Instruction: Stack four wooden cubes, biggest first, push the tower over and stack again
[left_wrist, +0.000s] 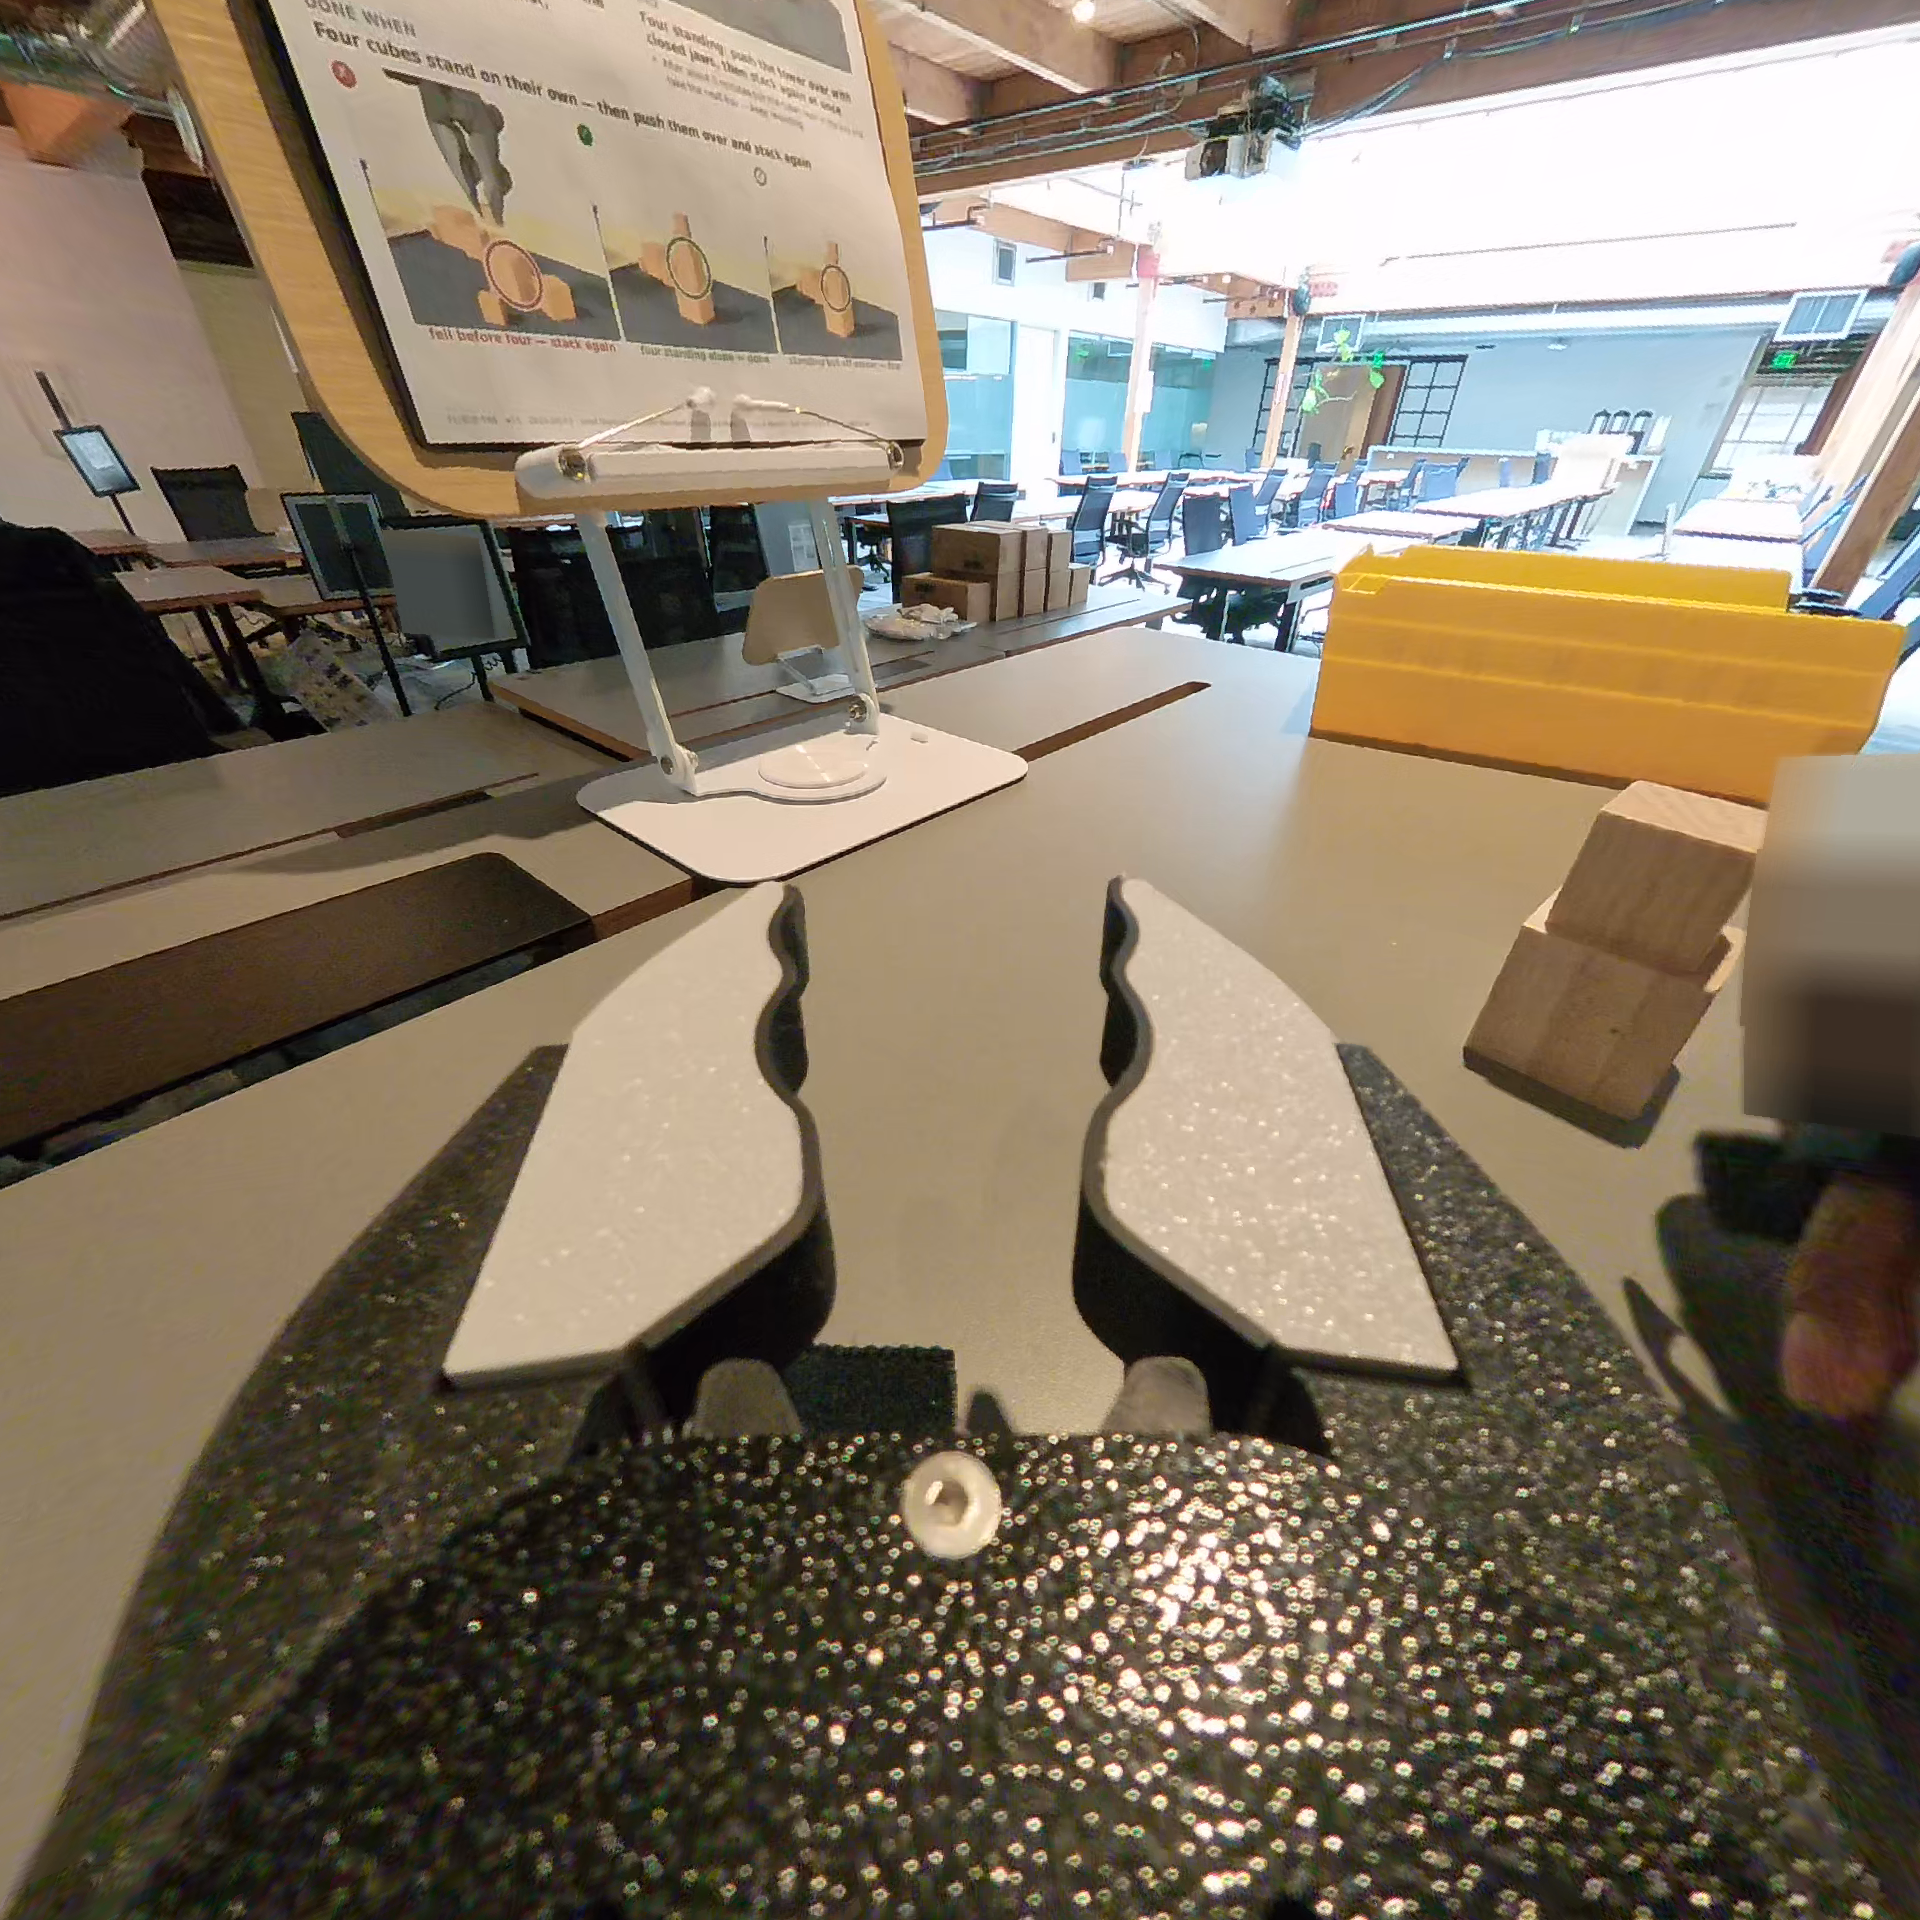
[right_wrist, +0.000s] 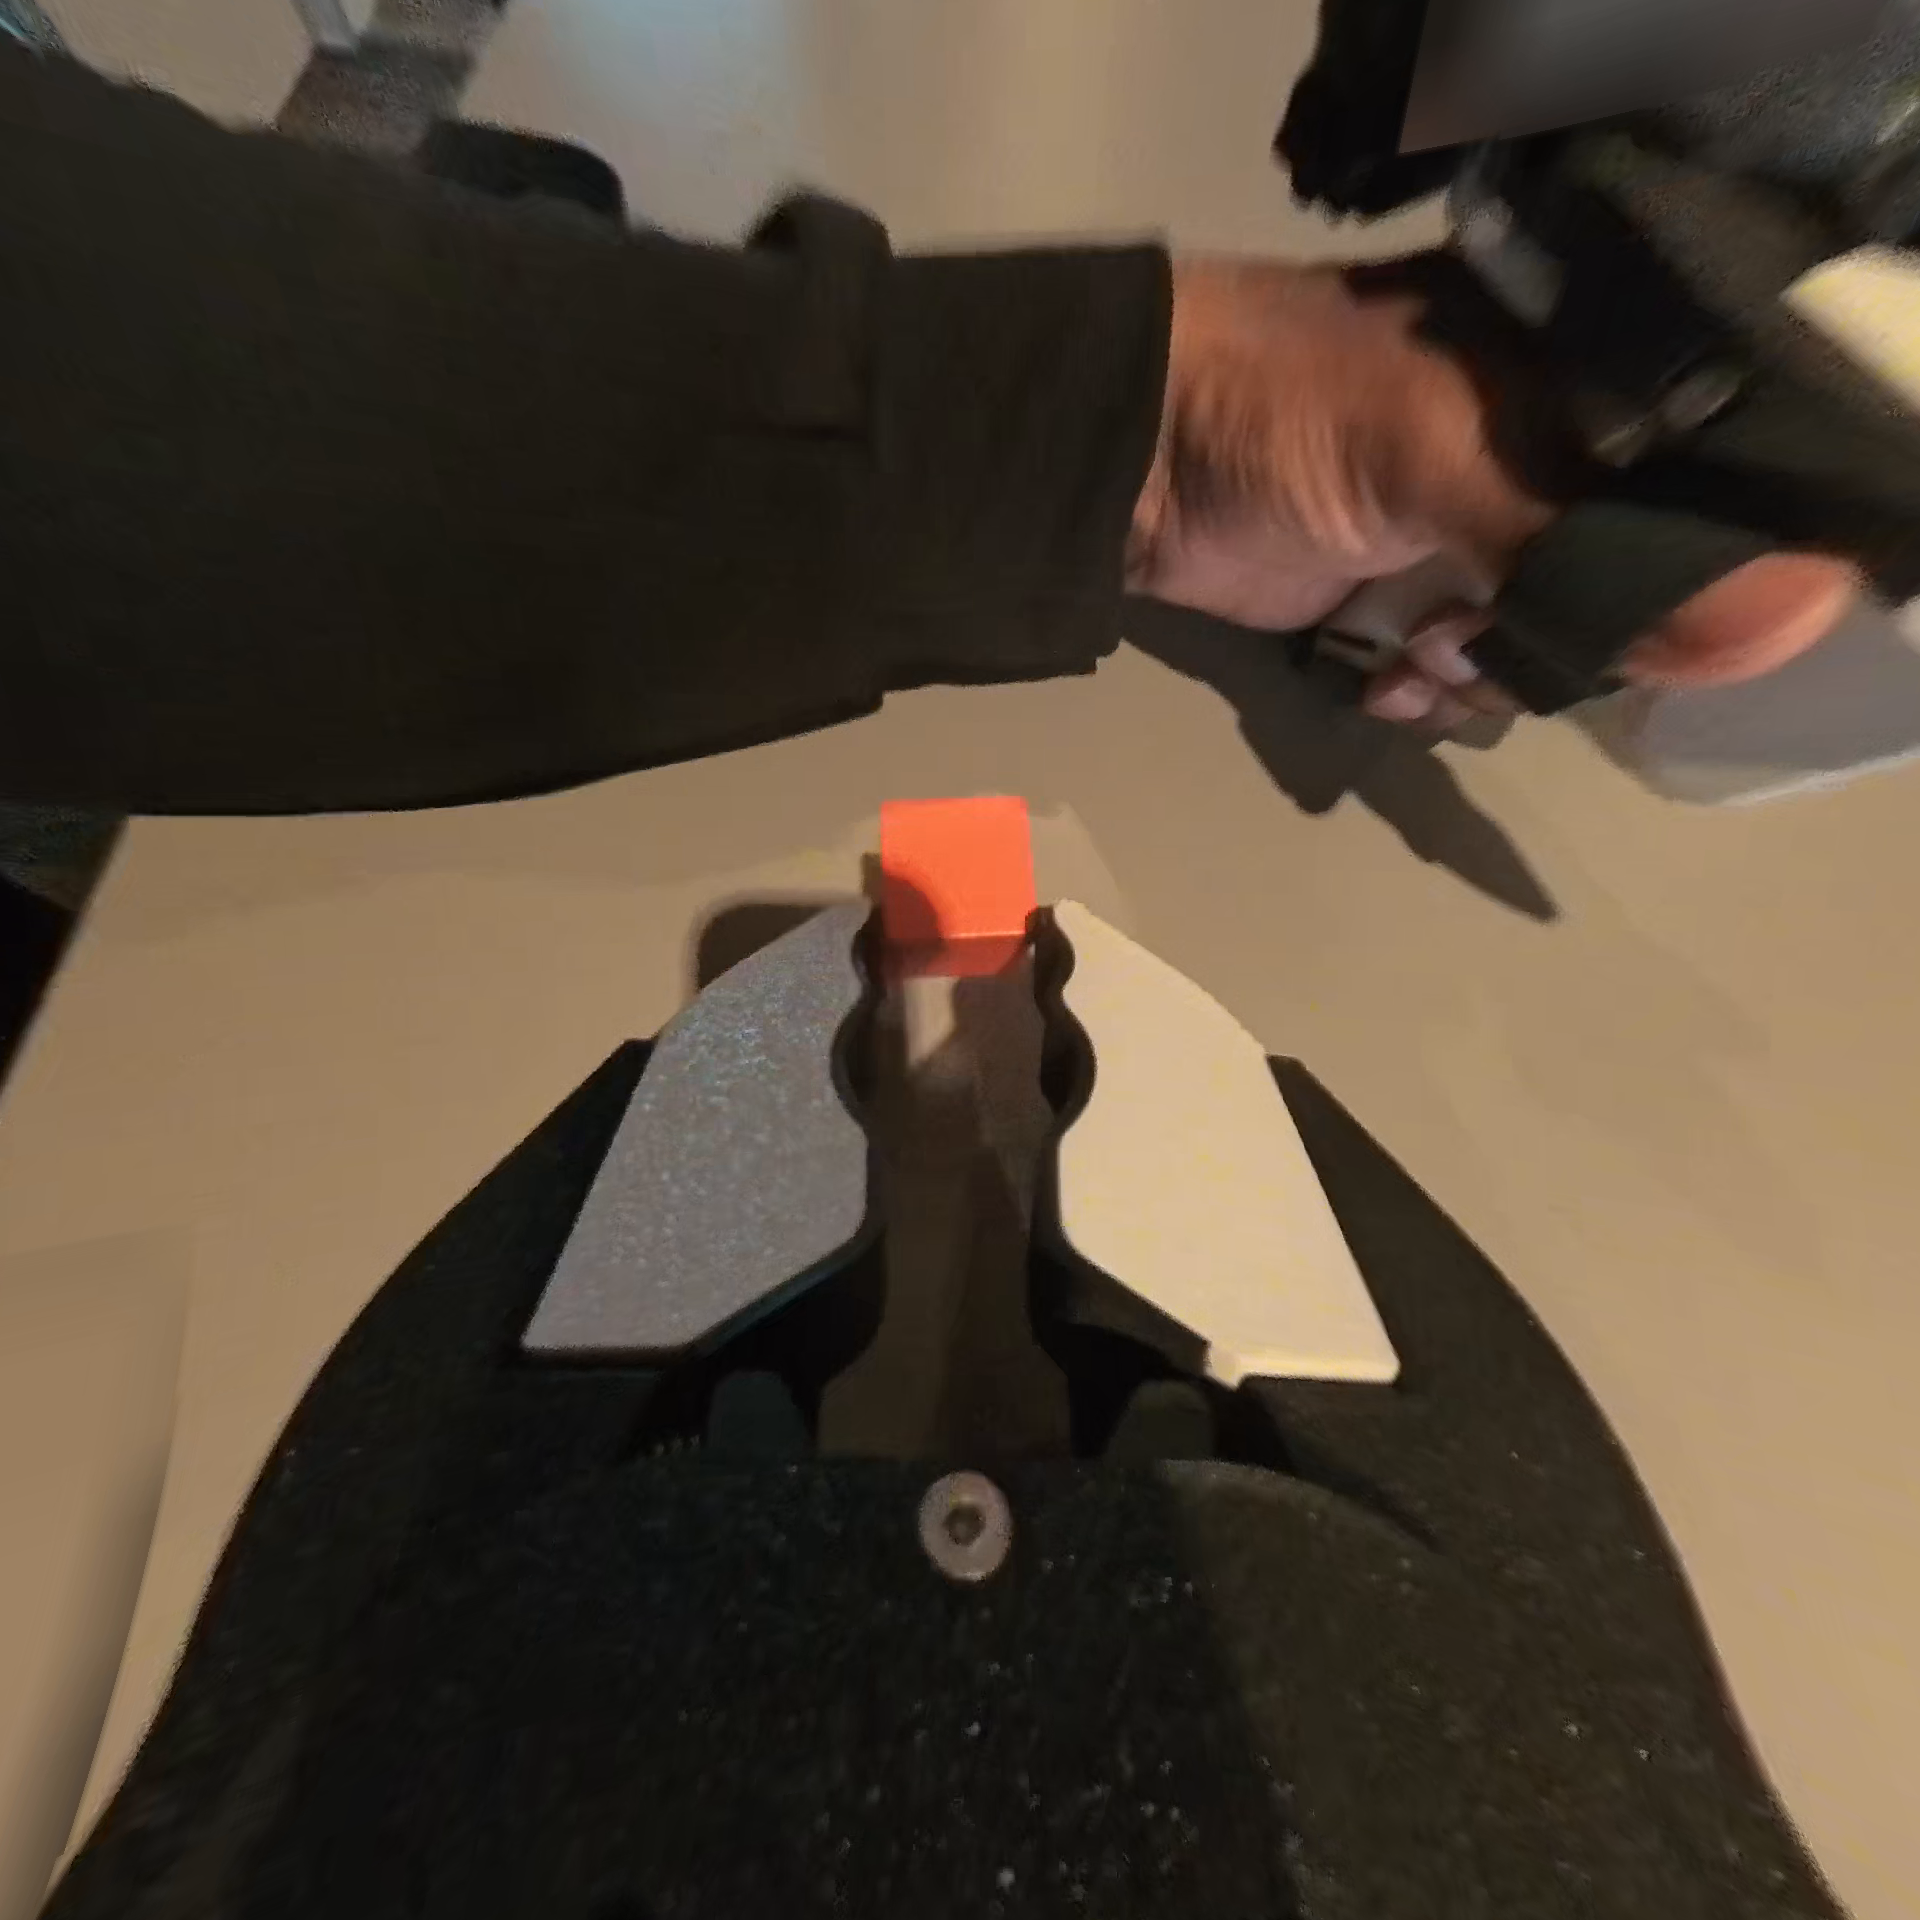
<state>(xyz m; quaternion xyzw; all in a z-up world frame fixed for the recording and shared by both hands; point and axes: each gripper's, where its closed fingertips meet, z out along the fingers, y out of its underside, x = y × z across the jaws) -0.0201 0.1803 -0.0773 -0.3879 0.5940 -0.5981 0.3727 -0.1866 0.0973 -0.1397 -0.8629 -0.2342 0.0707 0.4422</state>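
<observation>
Right wrist view: the right gripper (right_wrist: 956, 920) pinches a small orange cube (right_wrist: 954, 883) above the table (right_wrist: 1558, 1143), apparently bound for the stack; left gripper (left_wrist: 951, 914) idles wide, clear of two stacked wooden cubes (left_wrist: 1621, 945).

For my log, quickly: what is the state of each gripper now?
Left gripper: open, holding nothing, above the table.
Right gripper: closed on a small orange cube.

yellow bins (left_wrist: 1590, 665), instruction stand (left_wrist: 623, 260), chairs (left_wrist: 1091, 514)
</observation>
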